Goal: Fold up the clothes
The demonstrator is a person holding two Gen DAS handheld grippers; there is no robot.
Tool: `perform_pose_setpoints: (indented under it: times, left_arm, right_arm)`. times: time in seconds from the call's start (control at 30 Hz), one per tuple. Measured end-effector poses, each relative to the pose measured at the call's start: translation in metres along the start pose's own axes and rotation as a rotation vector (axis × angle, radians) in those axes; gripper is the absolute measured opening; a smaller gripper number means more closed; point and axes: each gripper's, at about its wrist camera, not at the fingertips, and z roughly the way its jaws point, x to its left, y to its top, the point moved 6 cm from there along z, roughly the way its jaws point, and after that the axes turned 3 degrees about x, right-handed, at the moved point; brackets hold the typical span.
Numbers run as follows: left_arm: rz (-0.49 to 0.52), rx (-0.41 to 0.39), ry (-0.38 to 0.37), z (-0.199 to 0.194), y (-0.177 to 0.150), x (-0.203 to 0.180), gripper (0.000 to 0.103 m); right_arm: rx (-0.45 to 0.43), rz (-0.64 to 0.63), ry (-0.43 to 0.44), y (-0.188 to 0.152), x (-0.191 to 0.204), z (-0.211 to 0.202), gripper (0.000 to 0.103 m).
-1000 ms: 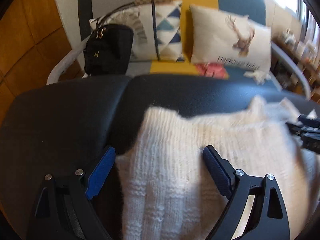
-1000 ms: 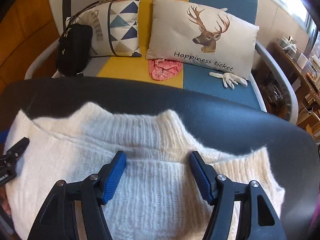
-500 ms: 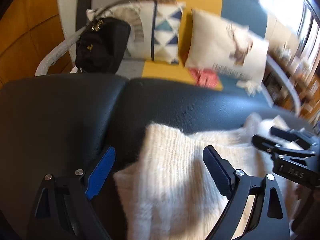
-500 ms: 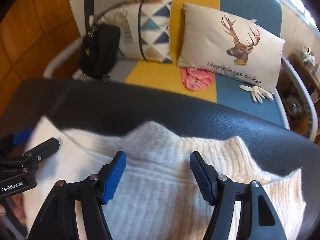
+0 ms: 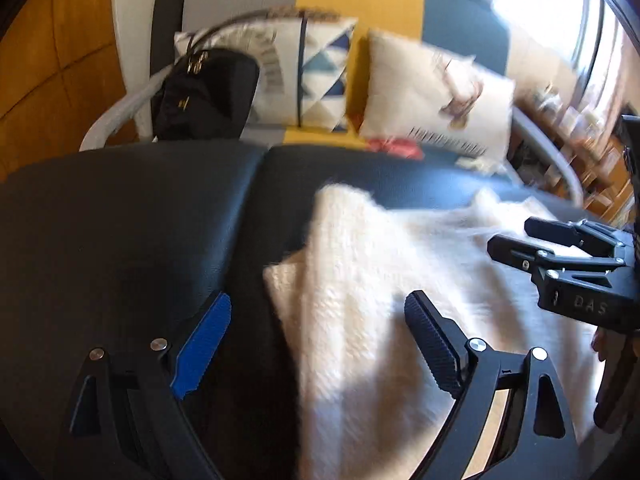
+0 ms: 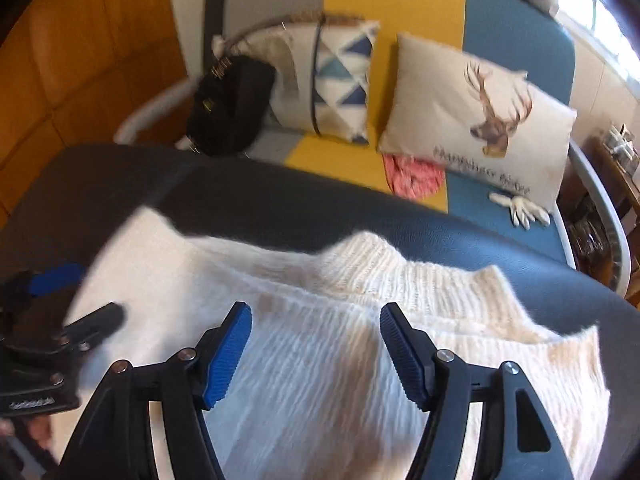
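The cream-white chunky knitted sweater (image 6: 340,360) lies on the black leather padded surface (image 5: 120,220), its ribbed collar toward the sofa. The left gripper (image 5: 316,344) has its jaws spread wide with nothing between them; compared with a second ago it sits farther left, so its blue-padded finger (image 5: 202,350) now hangs over bare black leather and only the other finger is above the knit's folded left edge. The right gripper (image 6: 316,354) is likewise wide open and empty, hovering over the sweater just below the collar, which has shifted rightward in its view. Behind, the deer-print cushion (image 6: 476,124) and black handbag (image 6: 228,108) rest on the sofa as before
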Motion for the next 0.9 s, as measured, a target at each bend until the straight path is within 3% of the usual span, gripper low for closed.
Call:
perform_pose_setpoints:
  times: [0.13,0.27,0.4,0.5,0.6,0.7,0.9]
  left_arm:
    - [-0.089,-0.103,-0.102,-0.048,-0.02,0.002,0.091]
    - [-0.065,-0.052,-0.103,-0.067,-0.058,-0.004,0.092]
    - [-0.053,-0.062,-0.142,-0.093,-0.085,-0.008,0.091]
    - [-0.03,-0.046,-0.182,-0.098,-0.097,-0.017,0.092]
    - [-0.006,-0.017,-0.208,-0.098,-0.11,-0.024,0.092]
    - [0.004,0.046,-0.209,-0.086,-0.123,-0.024,0.091]
    - [-0.087,0.012,-0.271,-0.109,-0.124,-0.008,0.091]
  right_arm:
    - [-0.029,-0.015,0.002,-0.028,0.011,-0.02,0.069]
    - [-0.058,-0.03,0.004,-0.056,0.023,-0.04,0.068]
    - [-0.104,0.037,0.089,-0.073,0.026,-0.076,0.068]
    - [-0.071,0.039,0.036,-0.098,0.025,-0.082,0.068]
    - [0.039,0.056,-0.005,-0.123,0.018,-0.062,0.068]
    - [-0.008,0.087,0.018,-0.129,0.014,-0.082,0.068]
    - [-0.049,0.155,-0.051,-0.144,-0.021,-0.11,0.068]
